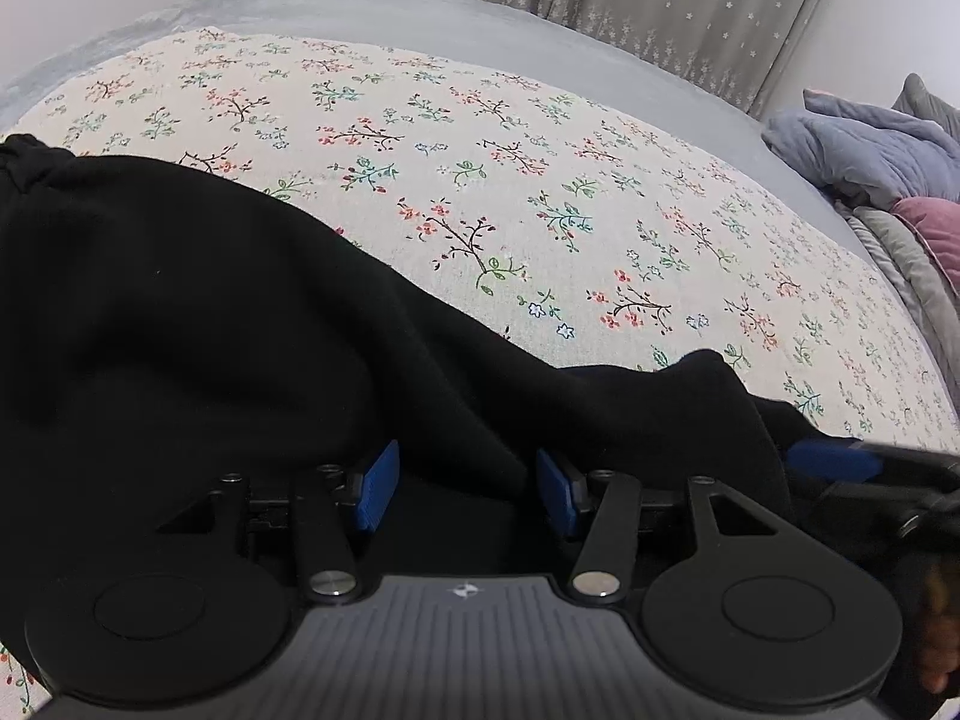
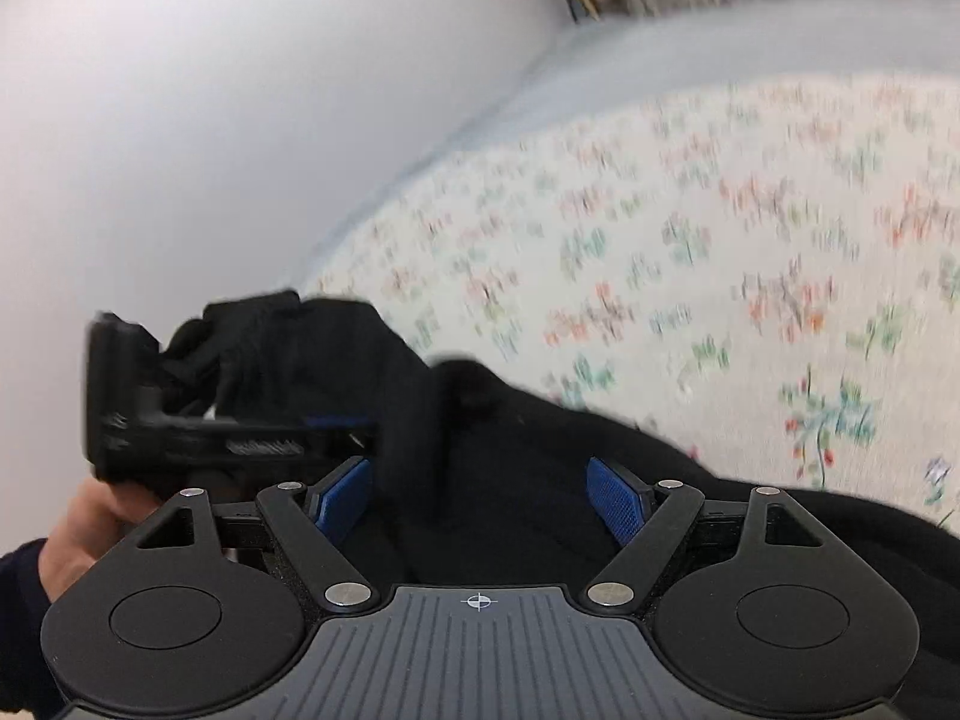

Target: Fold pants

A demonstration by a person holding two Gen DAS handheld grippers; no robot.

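- The black pants [image 1: 198, 312] lie on the bed, spread over the floral cloth [image 1: 540, 180] that covers it; their gathered waistband sits at that cloth's left edge in the left wrist view.
- The left tool [image 1: 468, 489] has its blue pads [image 1: 379, 483] spread, with pants fabric lying between them, not pinched.
- The right tool [image 2: 480, 501] is likewise spread over dark fabric lying on the floral cloth; the right wrist view is blurred.
- Beyond the floral cloth's right edge lies a heap of bedding [image 1: 870, 156].
- No containers show.
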